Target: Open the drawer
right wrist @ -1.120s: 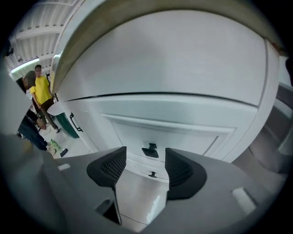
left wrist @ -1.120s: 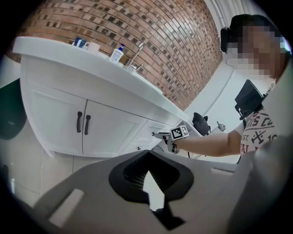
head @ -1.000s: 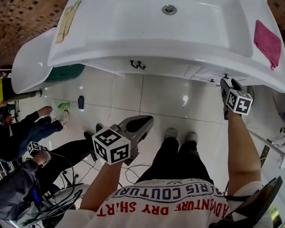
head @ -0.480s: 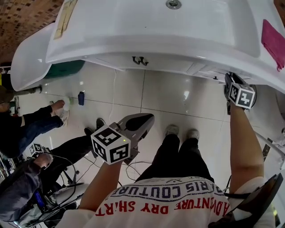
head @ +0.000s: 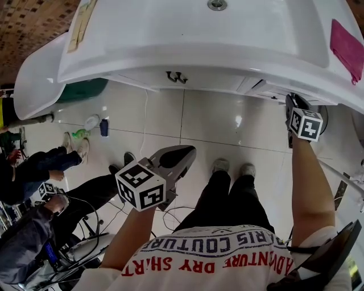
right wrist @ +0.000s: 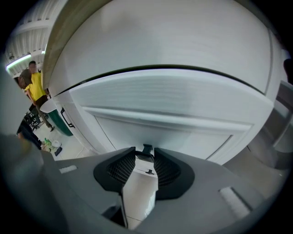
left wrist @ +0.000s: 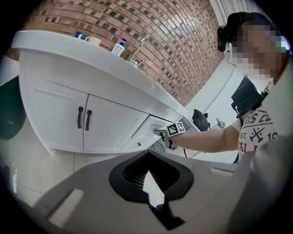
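Drawer handle [right wrist: 147, 148] is gripped: right gripper [right wrist: 145, 155] jaws, just closing, clamp it, left gripper [left wrist: 147, 172] jaws together; next, pull outward.

White bench [head: 142, 57] across the top, seen from above, with a sunken washbasin [head: 170, 23] and a metal drain [head: 216, 4]. Pink cloth [head: 347, 42] at the bench's right end, pale yellowish strip [head: 84, 25] at its left. Pair of dark cupboard door handles [head: 176, 78] under the front edge. Glossy pale floor tiles [head: 227, 128]. Green bin [head: 82, 91] and small blue bottle [head: 103, 128] at left. Bystanders [head: 34, 170] at far left. Brick wall [left wrist: 151, 36] behind a tap [left wrist: 139, 45] and soap dispenser [left wrist: 120, 45].
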{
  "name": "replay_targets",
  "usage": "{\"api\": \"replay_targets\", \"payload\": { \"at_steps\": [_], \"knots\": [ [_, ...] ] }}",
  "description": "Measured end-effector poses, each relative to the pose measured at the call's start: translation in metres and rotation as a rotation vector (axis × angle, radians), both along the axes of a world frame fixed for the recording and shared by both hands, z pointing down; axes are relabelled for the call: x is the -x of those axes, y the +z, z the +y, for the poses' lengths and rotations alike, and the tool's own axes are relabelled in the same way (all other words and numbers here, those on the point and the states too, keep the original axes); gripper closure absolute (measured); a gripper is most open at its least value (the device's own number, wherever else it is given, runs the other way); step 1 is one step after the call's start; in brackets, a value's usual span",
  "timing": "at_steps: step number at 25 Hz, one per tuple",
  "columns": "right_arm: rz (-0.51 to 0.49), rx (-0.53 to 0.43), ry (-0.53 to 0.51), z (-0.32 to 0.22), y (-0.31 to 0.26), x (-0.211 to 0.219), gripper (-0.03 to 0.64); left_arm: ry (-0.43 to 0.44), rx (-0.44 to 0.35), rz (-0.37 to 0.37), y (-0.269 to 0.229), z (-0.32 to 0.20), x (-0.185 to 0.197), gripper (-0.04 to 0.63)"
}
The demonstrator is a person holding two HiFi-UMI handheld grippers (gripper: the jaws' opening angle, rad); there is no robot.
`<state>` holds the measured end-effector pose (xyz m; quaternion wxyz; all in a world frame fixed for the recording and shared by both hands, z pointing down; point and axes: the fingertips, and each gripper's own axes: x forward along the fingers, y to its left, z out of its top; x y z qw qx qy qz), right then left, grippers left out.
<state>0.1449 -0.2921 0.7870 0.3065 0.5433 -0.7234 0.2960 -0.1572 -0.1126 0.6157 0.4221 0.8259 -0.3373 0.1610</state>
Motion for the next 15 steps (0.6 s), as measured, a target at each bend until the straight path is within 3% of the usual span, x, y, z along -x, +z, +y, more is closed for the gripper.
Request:
{"api": "replay_targets", "payload": {
  "at_steps": [15],
  "knots": [
    [-0.032, 0.014, 0.0, 0.08, 0.002, -0.003, 0.483, 0.056, -0.015, 0.002, -0.019, 0.013, -0.036, 0.612]
  ]
}}
